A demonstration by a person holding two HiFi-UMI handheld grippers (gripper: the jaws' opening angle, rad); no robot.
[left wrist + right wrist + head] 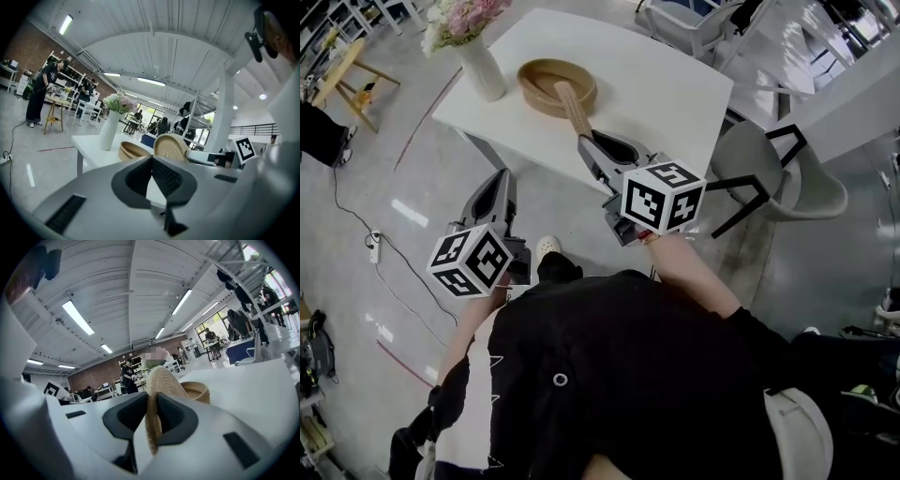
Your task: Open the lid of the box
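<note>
A round woven box (pixel 546 86) stands open on the white table (pixel 675 84). Its flat woven lid (pixel 574 111) is lifted off and held on edge just in front of the box, with my right gripper (pixel 586 142) shut on it. In the right gripper view the lid (pixel 159 380) is pinched between the dark pads (pixel 173 416), and the box (pixel 197 391) lies behind. My left gripper (pixel 501 178) hangs shut and empty below the table's near edge, left of the right one. The left gripper view shows its jaws (pixel 152 157) closed, with the box (pixel 131 151) and lid (pixel 171 146) beyond.
A white vase of flowers (pixel 480 66) stands on the table's left corner, close to the box. A grey chair (pixel 787 178) stands right of the table. A wooden stool (pixel 347 70) and a floor cable with a power strip (pixel 373 246) lie to the left. People stand far off.
</note>
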